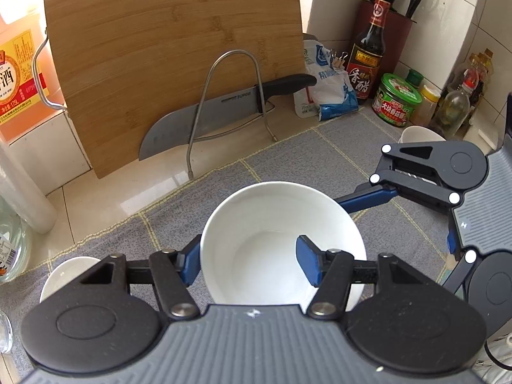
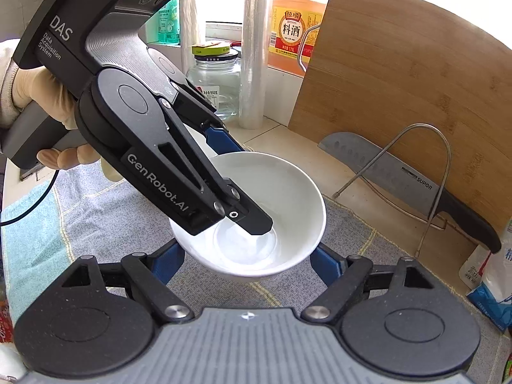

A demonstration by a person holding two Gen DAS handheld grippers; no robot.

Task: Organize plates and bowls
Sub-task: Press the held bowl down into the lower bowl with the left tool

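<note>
A white bowl point(image 1: 281, 240) stands on the grey mat point(image 1: 288, 160); it also shows in the right wrist view point(image 2: 281, 198). My left gripper point(image 1: 248, 264) straddles the bowl's near-left rim, one finger outside and one inside, with a wide gap between the pads. In the right wrist view the left gripper point(image 2: 238, 179) reaches down into the bowl. My right gripper point(image 2: 248, 264) is open with its blue pads on either side of the bowl's near wall, apart from it. A small white dish point(image 1: 65, 276) lies at the lower left. Another white bowl point(image 1: 419, 134) sits behind the right gripper point(image 1: 368, 201).
A bamboo cutting board point(image 1: 172, 51) leans on the back wall with a knife point(image 1: 224, 105) in a wire stand point(image 1: 224, 96). Sauce bottle point(image 1: 368, 54), green-lidded jar point(image 1: 398, 99) and salt bag point(image 1: 329, 86) stand at back right. A glass jar point(image 2: 217, 83) and plastic-wrap roll point(image 2: 254, 48) stand at the left.
</note>
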